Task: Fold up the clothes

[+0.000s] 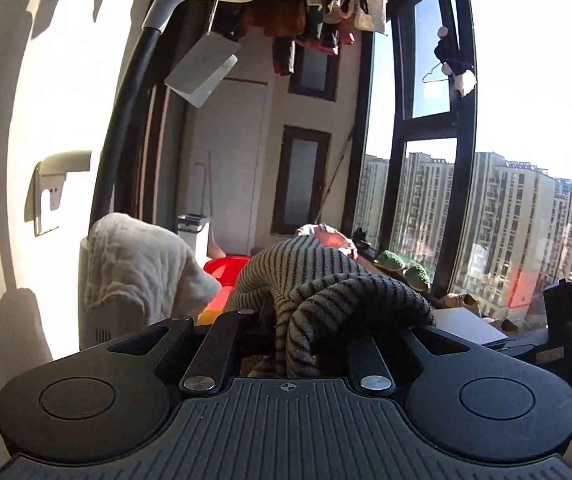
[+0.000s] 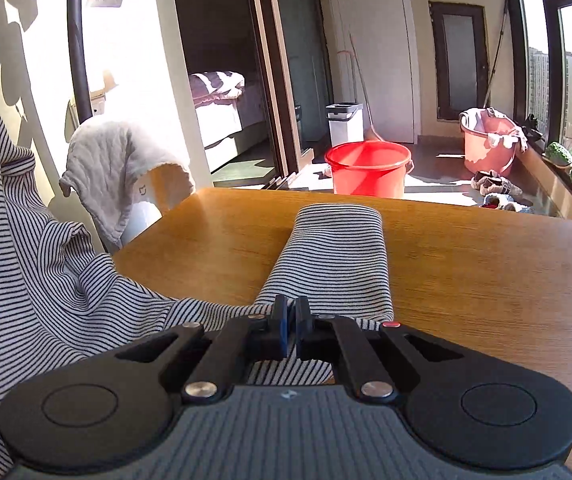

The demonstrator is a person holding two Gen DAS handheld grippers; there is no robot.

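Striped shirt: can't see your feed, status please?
Left gripper shut on bunched striped shirt, lifted. Right gripper shut, fingers at sleeve on table. Nothing in the way.

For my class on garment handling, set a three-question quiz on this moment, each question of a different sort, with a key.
1. True or false: the right gripper has its jaws closed on the black-and-white striped knit garment.
2. Multiple choice: the garment's sleeve lies on A) the round red plastic bucket, B) the brown wooden table, C) the pink plastic basin.
3. Fill in: the cream quilted cloth is draped over a white ____.

Key
1. True.
2. B.
3. Chair. In the left wrist view, bunched striped fabric hides the left gripper fingertips, so its grip cannot be judged.
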